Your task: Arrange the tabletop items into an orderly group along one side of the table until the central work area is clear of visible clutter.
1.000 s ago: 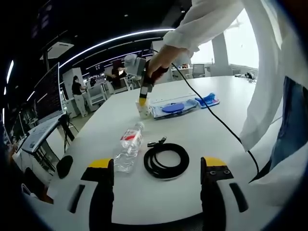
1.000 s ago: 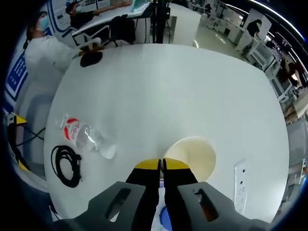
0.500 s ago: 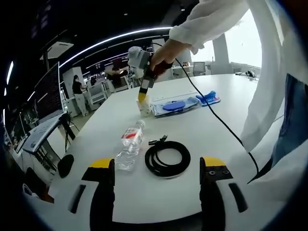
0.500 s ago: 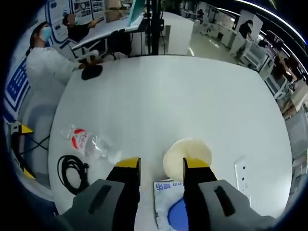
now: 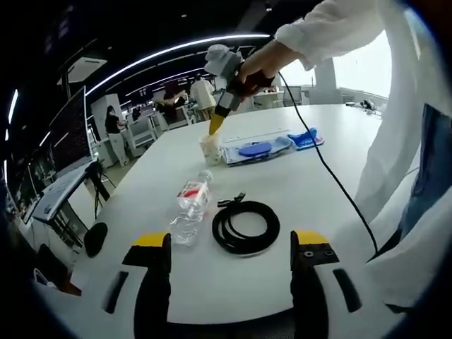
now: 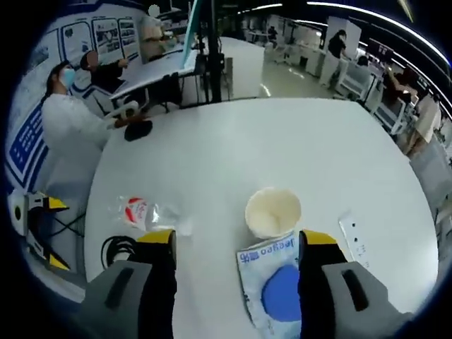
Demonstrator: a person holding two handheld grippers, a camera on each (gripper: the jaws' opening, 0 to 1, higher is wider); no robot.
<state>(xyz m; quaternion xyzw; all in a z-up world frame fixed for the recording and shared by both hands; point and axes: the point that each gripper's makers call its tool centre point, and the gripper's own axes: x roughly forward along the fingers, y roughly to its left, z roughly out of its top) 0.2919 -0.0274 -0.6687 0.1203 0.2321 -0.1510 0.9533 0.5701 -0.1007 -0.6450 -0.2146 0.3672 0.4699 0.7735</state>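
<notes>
In the left gripper view the left tool [image 5: 229,247] hovers low over the near edge of the white tabletop [image 5: 332,148], its yellow-tipped jaws spread wide with nothing between them. Taking the paper cup [image 5: 210,150] as the landmark: nearer than the cup lie a coiled black cable [image 5: 246,227] and, just beside the coil, a clear water bottle [image 5: 191,209] on its side, its red label up and its cap end toward the cup. Just beside the cup, on the side away from the bottle, lies a clear packet with a blue disc [image 5: 256,150], and past that a smaller blue item [image 5: 306,138]. The right tool [image 5: 216,126], held in a hand [image 5: 258,65] with a white sleeve, hangs just above the cup. In the right gripper view the right tool [image 6: 236,244] is released, jaws apart, with the empty cup [image 6: 272,211] beyond and between them and the packet [image 6: 277,289] nearer, its edge at the cup's base. Beyond the cup, across the tabletop, a person in white sits at the far rim.
</notes>
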